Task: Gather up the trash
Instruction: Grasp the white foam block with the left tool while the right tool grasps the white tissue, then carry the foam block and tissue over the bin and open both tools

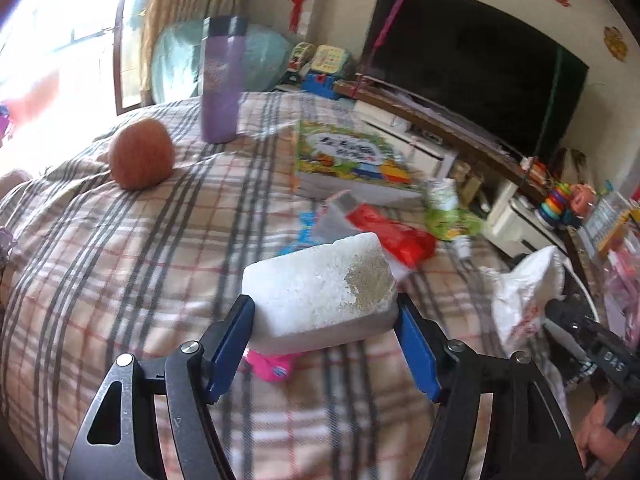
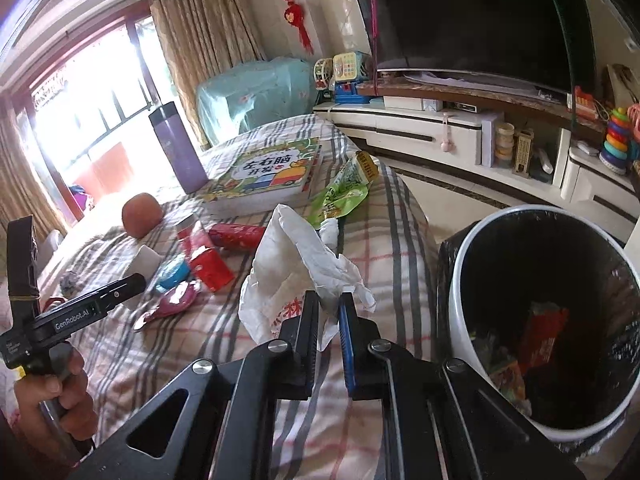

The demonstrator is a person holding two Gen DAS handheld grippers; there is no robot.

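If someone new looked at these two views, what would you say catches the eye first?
Probably the white foam block, clamped between the left gripper pads right in the foreground of the left wrist view. In the right wrist view, the right gripper pinches a crumpled white plastic bag on the plaid bedcover, beside the black-lined trash bin that already holds wrappers.

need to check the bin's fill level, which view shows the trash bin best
The right wrist view: the trash bin sits at right, its open top facing the camera, with wrappers visible at the bottom. In the left wrist view I cannot make it out.
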